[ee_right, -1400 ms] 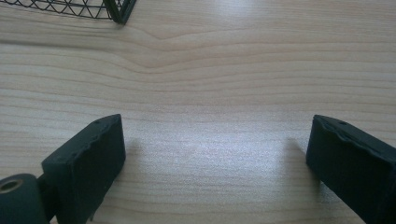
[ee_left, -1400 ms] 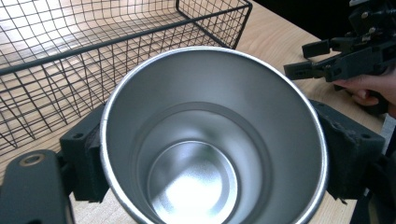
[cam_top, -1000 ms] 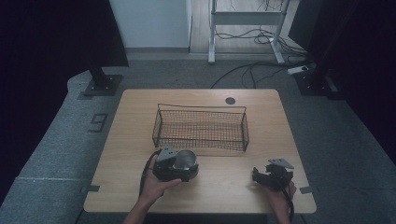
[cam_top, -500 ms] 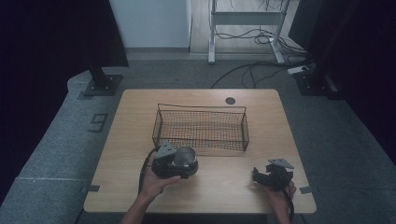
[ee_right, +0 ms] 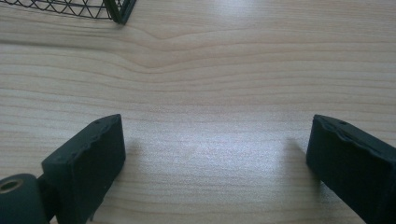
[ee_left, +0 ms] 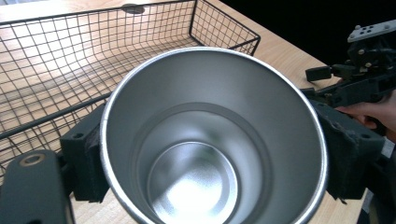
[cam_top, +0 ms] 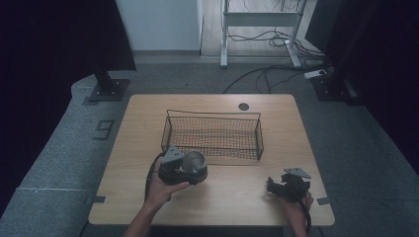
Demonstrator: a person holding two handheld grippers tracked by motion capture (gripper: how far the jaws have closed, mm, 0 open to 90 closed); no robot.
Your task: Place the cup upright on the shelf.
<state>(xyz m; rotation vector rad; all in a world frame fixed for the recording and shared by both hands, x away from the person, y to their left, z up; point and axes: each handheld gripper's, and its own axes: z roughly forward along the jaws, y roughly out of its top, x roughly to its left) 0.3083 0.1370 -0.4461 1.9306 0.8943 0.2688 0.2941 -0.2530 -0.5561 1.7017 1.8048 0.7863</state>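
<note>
A shiny steel cup [ee_left: 210, 140] sits between the jaws of my left gripper [ee_left: 212, 158], which is shut on its sides; its open mouth faces the camera. From above, the cup [cam_top: 194, 161] and left gripper [cam_top: 190, 170] hover just in front of the wire basket [cam_top: 212, 134], near its left front corner. The basket [ee_left: 70, 60] is empty in the left gripper view. My right gripper [cam_top: 274, 186] rests low over the table's front right, jaws wide open with bare wood between them [ee_right: 215, 154].
The wooden table [cam_top: 138, 148] has a dark round grommet [cam_top: 243, 106] behind the basket. The basket's corner [ee_right: 116, 11] lies ahead of the right gripper. Stands and cables cover the floor beyond the table. The right hand and gripper [ee_left: 359, 79] appear past the cup.
The left gripper with the cup has shifted slightly toward the basket's front. The right gripper has stayed put.
</note>
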